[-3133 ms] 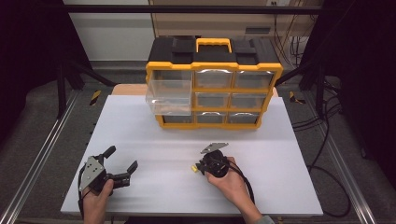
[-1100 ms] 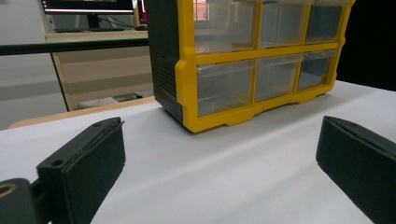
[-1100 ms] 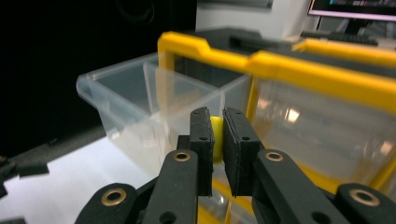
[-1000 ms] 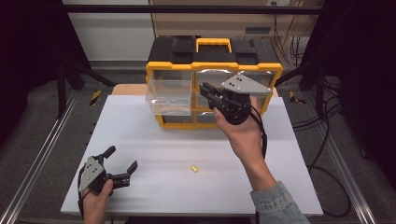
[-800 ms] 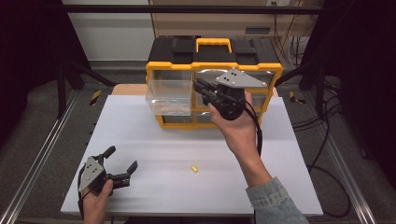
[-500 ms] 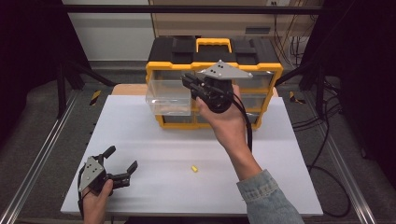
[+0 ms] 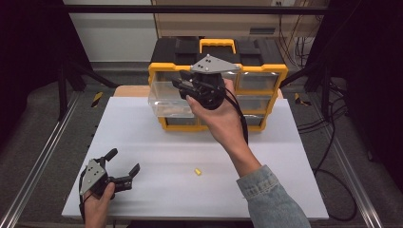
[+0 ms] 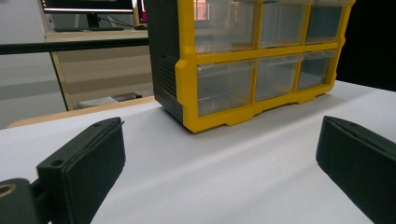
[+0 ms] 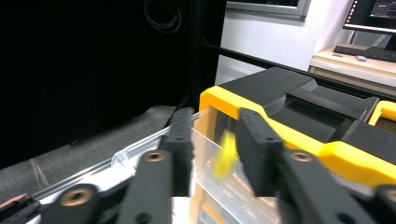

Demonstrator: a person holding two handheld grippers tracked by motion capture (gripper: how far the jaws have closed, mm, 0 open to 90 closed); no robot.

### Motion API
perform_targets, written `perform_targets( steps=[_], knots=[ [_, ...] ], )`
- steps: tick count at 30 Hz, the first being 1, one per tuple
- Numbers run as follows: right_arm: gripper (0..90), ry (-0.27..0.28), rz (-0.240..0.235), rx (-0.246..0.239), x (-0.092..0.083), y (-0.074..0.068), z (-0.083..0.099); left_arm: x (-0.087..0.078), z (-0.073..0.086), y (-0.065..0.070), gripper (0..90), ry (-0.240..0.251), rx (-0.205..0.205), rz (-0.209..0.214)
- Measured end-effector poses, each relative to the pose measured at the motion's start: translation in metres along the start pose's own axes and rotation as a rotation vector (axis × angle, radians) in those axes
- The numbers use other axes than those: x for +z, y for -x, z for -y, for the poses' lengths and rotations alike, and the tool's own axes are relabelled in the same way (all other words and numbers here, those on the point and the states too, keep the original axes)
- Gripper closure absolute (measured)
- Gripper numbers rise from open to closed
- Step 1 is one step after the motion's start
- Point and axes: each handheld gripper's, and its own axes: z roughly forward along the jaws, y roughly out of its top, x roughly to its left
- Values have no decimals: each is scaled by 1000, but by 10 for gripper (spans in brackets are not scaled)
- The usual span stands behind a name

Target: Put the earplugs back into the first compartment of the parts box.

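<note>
A yellow and black drawer organizer (image 7: 266,71) stands at the back of the white table (image 7: 142,137), with its upper left clear drawer (image 7: 166,100) pulled out. My right gripper (image 7: 179,80) hovers over that drawer. Its jaws have just been opening. A small yellow piece (image 9: 225,154) shows blurred and loose in the gap of the right gripper (image 9: 215,123), over the drawer. A second small yellow piece (image 7: 197,172) lies on the table. My left gripper (image 7: 124,161) rests open and empty at the front left. In the left gripper view, the left gripper (image 8: 222,135) faces the organizer (image 8: 219,84).
Metal rails run along both sides of the table. Black cables hang to the right of the organizer. A wooden board edge (image 7: 128,90) shows behind the table at the left.
My right gripper has moved left and a little up, from in front of the organizer's middle to above the pulled-out drawer, and its jaws have parted. The left gripper has not moved.
</note>
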Motion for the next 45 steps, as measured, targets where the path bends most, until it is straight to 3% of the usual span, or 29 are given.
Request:
perform_targets(
  steps=[4,7,11,15,24,31,45],
  knots=[
    [541,-7,-6,-9,-4,1,0,0,0,0,10,-2,1,2],
    [390,8,-16,-26,-9,-1,2,0,0,1,10,2,2,3],
    [189,27,25,-62,-20,-4,9,0,0,0,9,0,-1,-1],
    [114,19,53,-45,-32,-4,19,0,0,1,9,1,3,0],
    [99,-38,52,-33,-45,-1,51,0,0,0,9,1,4,-2],
    [97,-120,53,-17,-47,0,81,0,0,0,9,1,4,-2],
    [93,-168,68,62,-52,5,121,-1,1,0,9,0,2,2]
  ],
)
